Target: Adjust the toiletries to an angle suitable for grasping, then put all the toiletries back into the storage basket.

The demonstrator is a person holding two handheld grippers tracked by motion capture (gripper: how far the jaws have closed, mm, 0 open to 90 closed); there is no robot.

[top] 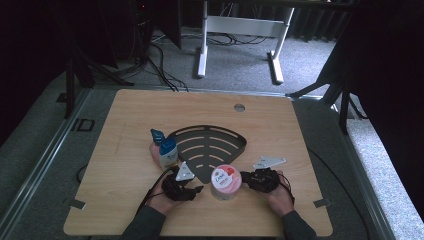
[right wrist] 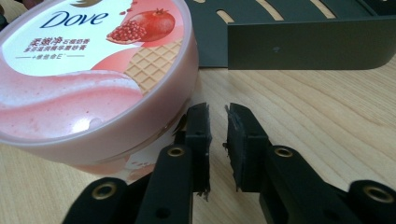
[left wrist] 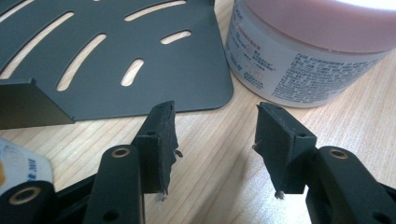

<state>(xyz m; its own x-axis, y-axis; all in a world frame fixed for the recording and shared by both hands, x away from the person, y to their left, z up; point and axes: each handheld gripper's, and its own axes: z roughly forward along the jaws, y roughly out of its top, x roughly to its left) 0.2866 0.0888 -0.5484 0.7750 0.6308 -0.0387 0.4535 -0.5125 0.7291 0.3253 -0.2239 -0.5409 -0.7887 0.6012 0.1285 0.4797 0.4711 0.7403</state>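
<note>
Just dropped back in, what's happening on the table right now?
A person holds a hand-held gripper on each side of a pink Dove jar standing on the wooden table, just in front of the dark slotted corner shelf. The left hand-held gripper is open and holds nothing. The right hand-held gripper, jaws slightly apart, sits beside the jar, gripping nothing.

Wooden table [top: 130,115], rack [top: 210,145], jar [top: 226,181] (pink), bottles [top: 164,149]
</note>
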